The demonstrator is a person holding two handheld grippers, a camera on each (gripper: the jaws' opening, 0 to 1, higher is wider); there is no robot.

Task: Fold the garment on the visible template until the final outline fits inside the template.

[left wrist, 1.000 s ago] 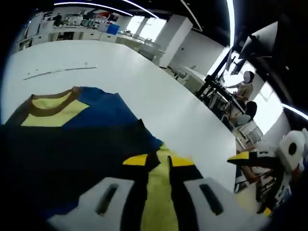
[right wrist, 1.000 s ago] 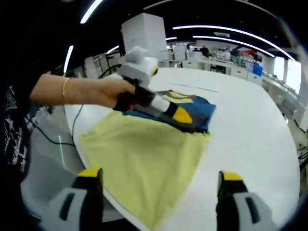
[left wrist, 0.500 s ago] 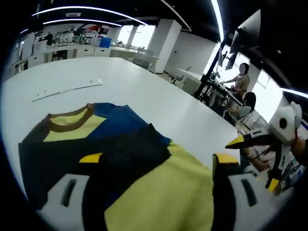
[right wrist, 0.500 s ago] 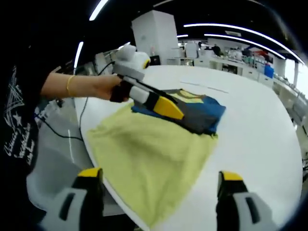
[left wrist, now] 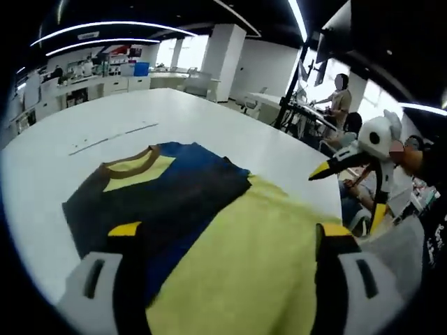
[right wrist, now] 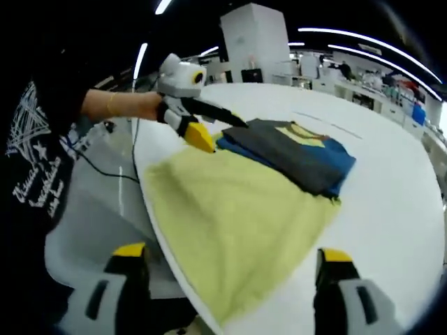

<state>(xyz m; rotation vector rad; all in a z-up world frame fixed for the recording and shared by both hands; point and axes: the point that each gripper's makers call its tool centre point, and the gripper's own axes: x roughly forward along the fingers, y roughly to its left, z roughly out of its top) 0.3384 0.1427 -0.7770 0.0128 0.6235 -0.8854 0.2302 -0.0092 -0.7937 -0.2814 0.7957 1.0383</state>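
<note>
A garment lies flat on the white table (right wrist: 398, 195), its yellow body (right wrist: 230, 209) spread toward the near edge. A dark grey and blue part (right wrist: 300, 150) with a brown collar (left wrist: 129, 162) is folded over the far end. My left gripper (left wrist: 229, 230) hovers open above the yellow cloth with nothing between its jaws. From the right gripper view the left gripper (right wrist: 220, 131) sits at the garment's left edge, held by a hand. My right gripper (right wrist: 232, 252) is open above the table's near edge, and it appears as a white open gripper (left wrist: 353, 192) off the table's rim.
A thin line mark (left wrist: 112, 136) runs across the bare table (left wrist: 209, 118) beyond the collar. People (left wrist: 341, 98) sit at desks behind it. A black cable (right wrist: 105, 164) trails over the floor beside the table. A white pillar (right wrist: 262, 38) stands at the back.
The left gripper's jaws went from nearly shut around yellow cloth to wide open. It drew back from over the folded dark part to the garment's edge. The right gripper stayed open.
</note>
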